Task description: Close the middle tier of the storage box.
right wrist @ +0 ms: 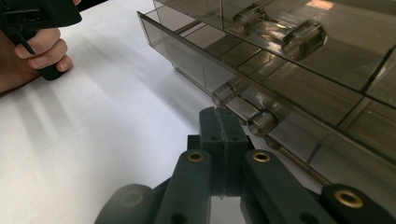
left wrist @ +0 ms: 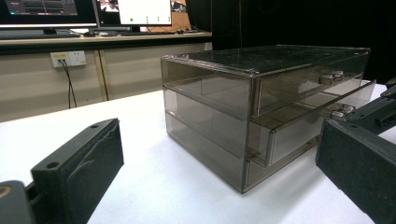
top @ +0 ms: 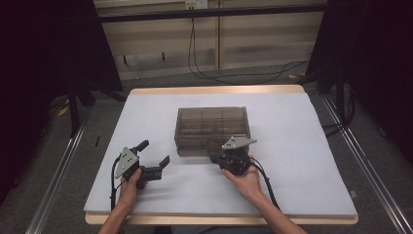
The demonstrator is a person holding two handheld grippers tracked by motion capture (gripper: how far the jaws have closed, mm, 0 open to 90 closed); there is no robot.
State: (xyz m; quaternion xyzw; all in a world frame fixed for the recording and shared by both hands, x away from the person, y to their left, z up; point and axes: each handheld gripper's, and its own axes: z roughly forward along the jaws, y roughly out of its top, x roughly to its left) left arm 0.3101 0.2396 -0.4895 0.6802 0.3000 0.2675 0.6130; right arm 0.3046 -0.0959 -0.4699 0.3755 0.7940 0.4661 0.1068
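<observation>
A smoky see-through drawer box (top: 212, 127) stands mid-table. In the left gripper view the box (left wrist: 233, 93) has a drawer (left wrist: 299, 135) under the top one that sticks out a little. My right gripper (top: 217, 157) is at the box's front. Its jaws are pressed together with nothing between them. The right gripper (right wrist: 223, 119) has its tip just short of that drawer's clear handle (right wrist: 243, 109), and whether they touch I cannot tell. My left gripper (top: 155, 152) rests open on the white cover, left of the box. The left gripper (left wrist: 212, 149) holds nothing.
The upper drawer's handle (right wrist: 280, 30) is above the right gripper's tip. The white table cover (top: 292, 170) reaches the wooden edge (top: 219, 220) near me. Dark stands and floor rails flank the table. A desk with monitors (left wrist: 93, 14) stands beyond.
</observation>
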